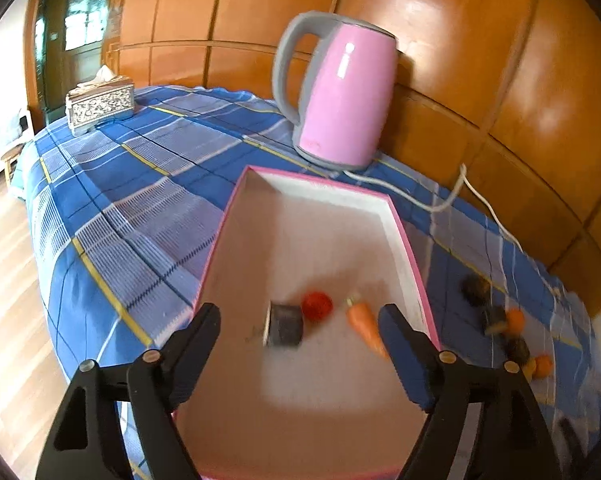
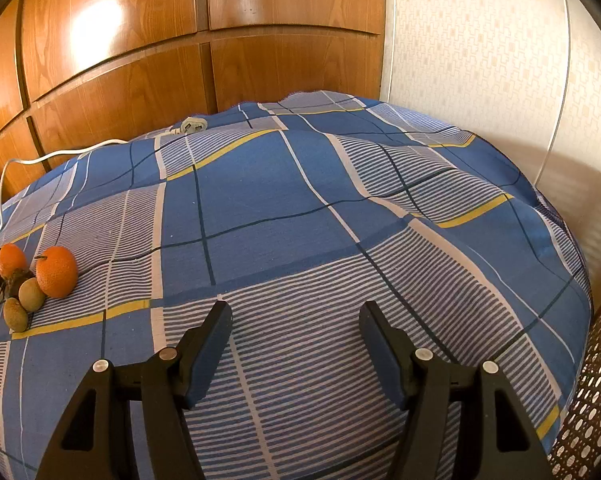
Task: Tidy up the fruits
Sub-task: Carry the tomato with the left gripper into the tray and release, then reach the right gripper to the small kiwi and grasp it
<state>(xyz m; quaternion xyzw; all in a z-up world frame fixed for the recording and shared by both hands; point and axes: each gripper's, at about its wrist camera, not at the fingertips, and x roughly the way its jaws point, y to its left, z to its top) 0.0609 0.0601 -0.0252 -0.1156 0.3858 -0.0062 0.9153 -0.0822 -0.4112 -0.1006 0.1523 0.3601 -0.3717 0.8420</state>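
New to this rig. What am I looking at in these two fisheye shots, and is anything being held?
There is no robot: a person holds one two-finger gripper in each hand, with a camera on each looking along its fingers.

The left view shows the left gripper open over a pink-edged tray. In the tray lie a carrot, a red fruit and a dark block. A pink kettle and a tissue box stand behind.

The right view shows the right gripper open above the checked cloth, with oranges and small brownish fruits to its left.

Nothing is held.
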